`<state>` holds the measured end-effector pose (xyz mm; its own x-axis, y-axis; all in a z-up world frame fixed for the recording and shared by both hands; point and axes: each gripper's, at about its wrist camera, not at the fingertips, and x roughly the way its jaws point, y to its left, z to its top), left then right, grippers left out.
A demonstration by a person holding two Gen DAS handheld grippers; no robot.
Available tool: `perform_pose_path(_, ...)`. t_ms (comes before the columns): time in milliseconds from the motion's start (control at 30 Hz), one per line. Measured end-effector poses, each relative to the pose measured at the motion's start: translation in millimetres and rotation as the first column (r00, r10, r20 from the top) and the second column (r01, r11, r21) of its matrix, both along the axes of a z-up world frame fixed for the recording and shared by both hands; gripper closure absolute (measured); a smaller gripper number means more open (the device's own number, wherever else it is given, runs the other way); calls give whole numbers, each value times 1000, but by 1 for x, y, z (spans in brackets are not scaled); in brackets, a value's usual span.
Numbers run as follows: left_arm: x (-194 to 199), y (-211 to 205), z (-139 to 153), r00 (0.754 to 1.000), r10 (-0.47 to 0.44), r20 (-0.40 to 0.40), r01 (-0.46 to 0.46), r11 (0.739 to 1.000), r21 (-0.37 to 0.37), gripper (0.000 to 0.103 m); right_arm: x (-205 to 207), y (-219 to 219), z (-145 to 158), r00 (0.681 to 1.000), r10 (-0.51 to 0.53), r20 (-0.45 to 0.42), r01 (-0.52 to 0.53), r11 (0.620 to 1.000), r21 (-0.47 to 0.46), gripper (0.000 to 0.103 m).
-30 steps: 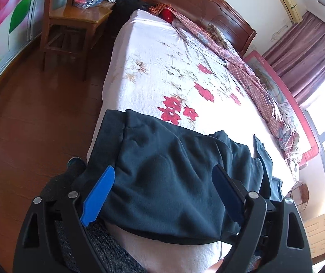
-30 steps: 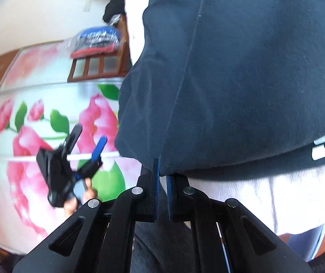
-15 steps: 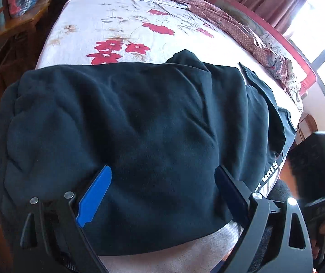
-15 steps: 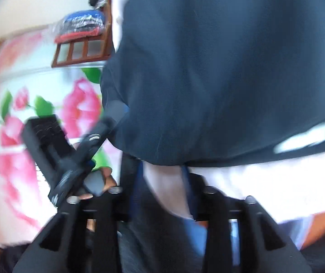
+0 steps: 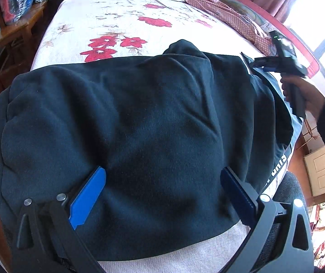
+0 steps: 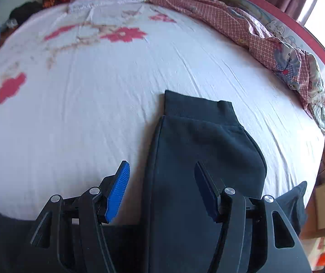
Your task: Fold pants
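Note:
Dark navy pants [image 5: 139, 125] lie bunched across the near end of the bed, with a white-lettered waistband [image 5: 278, 168] at the right edge. My left gripper [image 5: 162, 182] is open just above the pants' broad part, holding nothing. My right gripper [image 6: 161, 182] is open over a pant leg [image 6: 198, 159] whose ribbed cuff [image 6: 194, 107] points up the bed. The right gripper also shows in the left wrist view [image 5: 276, 61], held by a hand at the pants' far right end.
The bed [image 5: 121, 18] has a white sheet with red flowers. A checked red blanket [image 6: 253, 34] lies along its far right side. A wooden chair [image 5: 10, 34] with a bag stands left of the bed. A wooden floor lies to the left.
My right gripper let go of the pants' edge, opened, and swung from the near left side to the right end over a leg. My left gripper moved closer over the pants.

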<state>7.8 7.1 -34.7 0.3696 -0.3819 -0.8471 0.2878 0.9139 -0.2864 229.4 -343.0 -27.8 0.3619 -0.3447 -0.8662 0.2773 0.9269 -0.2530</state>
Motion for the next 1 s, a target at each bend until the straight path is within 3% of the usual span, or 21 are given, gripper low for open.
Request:
perform_pose_path(67, 2, 0, 0, 1000, 0, -2, 0, 1000, -6, 2, -4, -10, -2, 999, -29, 31, 28, 1000, 5, 40)
perform_pose_path(100, 2, 1, 0, 1000, -1, -3, 1, 1000, -9, 2, -6, -17, -2, 998, -42, 36, 40, 997, 65, 45)
perform_pose_path(133, 3, 0, 0, 1000, -3, -4, 3, 1000, -7, 2, -5, -23, -2, 998, -56, 40, 50, 991, 128, 66)
perform_pose_path(167, 3, -1, 0, 1000, -5, -3, 5, 1000, -2, 2, -8, -29, -1, 997, -68, 41, 61, 987, 151, 74)
perform_pose_path(200, 3, -2, 0, 1000, -9, -2, 9, 1000, 6, 2, -12, -33, 2, 996, -70, 52, 61, 985, 158, 89)
perform_pose_path(233, 4, -3, 0, 1000, -12, -2, 12, 1000, 12, 2, -16, -36, 7, 995, -80, 64, 66, 977, 201, 97)
perform_pose_path(333, 4, -4, -1, 1000, -12, -2, 12, 1000, 17, 2, -38, -56, 32, 978, -137, 157, 84, 949, 305, 98)
perform_pose_path(400, 4, -3, -1, 1000, -10, -3, 10, 1000, 16, 2, -64, -74, 57, 949, -204, 242, 97, 915, 391, 98)
perform_pose_path(533, 4, -3, -1, 1000, -6, -3, 7, 1000, 9, 2, -148, -130, 87, 844, -387, 371, 114, 806, 581, 98)
perform_pose_path(633, 3, -4, -1, 1000, -12, -3, 12, 1000, 16, 2, -224, -174, 73, 738, -554, 385, 164, 701, 694, 98)
perform_pose_path(667, 3, -4, -1, 1000, -15, -3, 15, 1000, 20, 2, -245, -186, 62, 710, -603, 363, 208, 673, 710, 98)
perform_pose_path(700, 3, -4, -1, 1000, -18, -4, 18, 1000, 23, 2, -265, -201, 42, 679, -658, 325, 246, 621, 744, 98)
perform_pose_path(800, 2, -8, -1, 999, -34, -3, 34, 998, 49, 2, -308, -229, -28, 588, -789, 179, 313, 427, 848, 98)
perform_pose_path(867, 1, -12, -1, 999, -49, 0, 49, 996, 74, 2, -324, -232, -61, 541, -827, 153, 267, 342, 901, 99)
perform_pose_path(900, 1, -13, -1, 999, -55, 1, 54, 995, 85, 2, -328, -230, -65, 521, -837, 168, 239, 332, 913, 99)
perform_pose_path(933, 0, -14, -1, 998, -58, 3, 58, 994, 93, 2, -326, -228, -63, 519, -834, 186, 236, 348, 907, 99)
perform_pose_path(1000, 0, -16, -1, 998, -61, 5, 60, 993, 105, 2, -320, -225, -57, 539, -814, 215, 219, 381, 898, 99)
